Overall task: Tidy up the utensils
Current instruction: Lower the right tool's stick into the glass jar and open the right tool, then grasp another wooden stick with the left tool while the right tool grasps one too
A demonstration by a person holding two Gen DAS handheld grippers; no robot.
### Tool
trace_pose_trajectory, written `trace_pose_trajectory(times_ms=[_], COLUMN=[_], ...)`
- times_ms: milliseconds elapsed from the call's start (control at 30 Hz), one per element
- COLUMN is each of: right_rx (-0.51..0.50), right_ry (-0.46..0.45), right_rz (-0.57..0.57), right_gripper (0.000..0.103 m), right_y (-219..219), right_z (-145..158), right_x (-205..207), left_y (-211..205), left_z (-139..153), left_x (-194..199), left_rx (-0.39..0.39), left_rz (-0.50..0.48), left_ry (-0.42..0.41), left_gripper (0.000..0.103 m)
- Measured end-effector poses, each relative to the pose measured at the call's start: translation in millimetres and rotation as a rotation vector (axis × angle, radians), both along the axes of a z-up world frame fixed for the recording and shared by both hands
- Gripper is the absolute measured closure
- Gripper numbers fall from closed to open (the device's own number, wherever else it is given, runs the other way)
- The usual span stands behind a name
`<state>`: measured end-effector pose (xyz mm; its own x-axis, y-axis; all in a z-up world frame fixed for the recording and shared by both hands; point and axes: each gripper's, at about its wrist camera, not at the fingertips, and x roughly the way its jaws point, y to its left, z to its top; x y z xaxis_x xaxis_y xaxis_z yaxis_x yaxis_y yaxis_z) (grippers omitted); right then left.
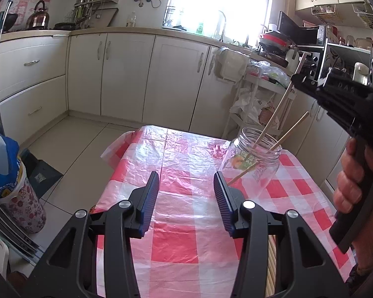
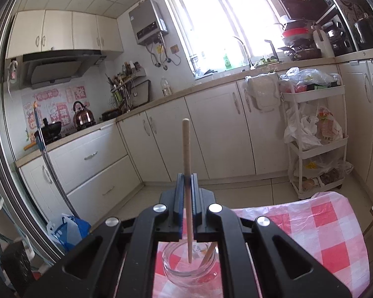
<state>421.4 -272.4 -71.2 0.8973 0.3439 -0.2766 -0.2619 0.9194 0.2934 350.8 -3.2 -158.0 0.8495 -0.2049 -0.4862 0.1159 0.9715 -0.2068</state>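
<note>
1. Gripping a wooden chopstick [image 2: 186, 164] between its blue pads, the right gripper [image 2: 186, 181] has its jaws closed narrowly on the stick's shaft, with the top end standing up above the fingers and the lower tip reaching down into the mouth of a glass jar [image 2: 189, 273].
2. Seen from the left wrist, the right gripper [image 1: 298, 79] sits high at the right of the scene, above the glass jar [image 1: 251, 159], with the held chopstick [image 1: 283, 99] slanting down from it into the jar.
3. A second chopstick [image 1: 289, 130] leans in the jar, its upper end poking out past the rim to the right.
4. The jar stands on the far right part of a table covered with a red-and-white checked cloth [image 1: 186, 236] under clear plastic.
5. The left gripper [image 1: 186, 193] hovers over the near middle of the table with its jaws spread wide and nothing between them; the jar is just beyond its right finger.
6. A hand [image 1: 350, 178] grips the right tool's handle at the right edge.
</note>
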Motion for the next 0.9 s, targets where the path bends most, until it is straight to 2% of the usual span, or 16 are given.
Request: trace_pose_trajectory(times_ms=[200,267,367,433,500,600,700,900], right_rx=[-0.158,-0.181,-0.162,-0.144,-0.163,-0.231,-0.283,-0.318], right_ry=[0.076,0.101,0.112,0.145,0.23,0.406,0.522,0.566], right_rz=[0.055,0.07,0.067,0.054,0.023,0.03,0.045,0.066], right_gripper=[0.097,0.095,0.064,0.063,0.063,0.066,0.074,0.079], right_y=[26.3,30.0,20.0,6.0,-5.9,-12.0,-7.3,6.0], right_z=[-35.0,-41.9,-41.3,-41.8,-49.9,-82.4,-114.0,-135.1], right_x=[-5.9,-9.5,-27.4,-43.7,-58.5,-76.2,-82.9,-77.8], left_y=[-3.4,-5.9,-13.4,-21.5,-28.7,-40.9,-51.7,-67.0], left_z=[0.7,0.1,-1.1,-3.4,-8.6,-19.0,-30.1,-35.1], left_x=[-0.2,-1.7,-5.2,-9.0,-13.1,-18.4,-19.0,-23.8], left_rx=[0.007,0.009,0.015,0.021,0.028,0.031,0.027,0.05], left_rz=[-0.005,-0.014,-0.041,-0.073,-0.102,-0.137,-0.155,-0.169], left_ry=[0.024,0.039,0.079,0.111,0.152,0.21,0.28,0.328], left_gripper=[0.057,0.056,0.055,0.054,0.052,0.052,0.052,0.052])
